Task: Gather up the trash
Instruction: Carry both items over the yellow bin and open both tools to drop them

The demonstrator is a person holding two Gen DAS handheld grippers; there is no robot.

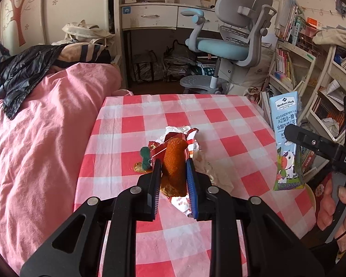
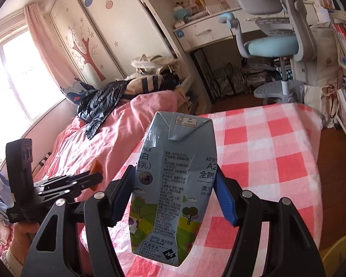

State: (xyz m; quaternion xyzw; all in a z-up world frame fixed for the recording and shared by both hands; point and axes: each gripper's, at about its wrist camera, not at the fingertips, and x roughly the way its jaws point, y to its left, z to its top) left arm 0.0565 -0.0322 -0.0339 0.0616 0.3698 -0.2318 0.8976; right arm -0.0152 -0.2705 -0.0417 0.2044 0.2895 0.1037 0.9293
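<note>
Left wrist view first: the left gripper (image 1: 173,173) is clamped on an orange-brown crumbly food stick (image 1: 173,161), lifted a bit above the red-and-white checked tablecloth (image 1: 230,124). Under and around it on the cloth sit a torn red and silver foil snack wrapper (image 1: 184,136), a crumpled white tissue (image 1: 210,168) and a small dark green scrap (image 1: 145,157) next to a brownish smear. Off to the right, the pale blue milk carton with the cartoon cow (image 1: 287,143) hangs in the air by the table's edge

Right wrist view: the right gripper (image 2: 175,189) is squeezing that dented milk carton (image 2: 173,184) round its middle, held up over the near edge of the table, with the pink bed quilt (image 2: 99,143) behind. A crumpled black plastic bag (image 2: 99,101) lies on the quilt

So I'd say it's mid-pickup, both tongs full. Next move probably means getting both pieces into something, maybe that black bag, then coming back for the wrapper and tissue
</note>
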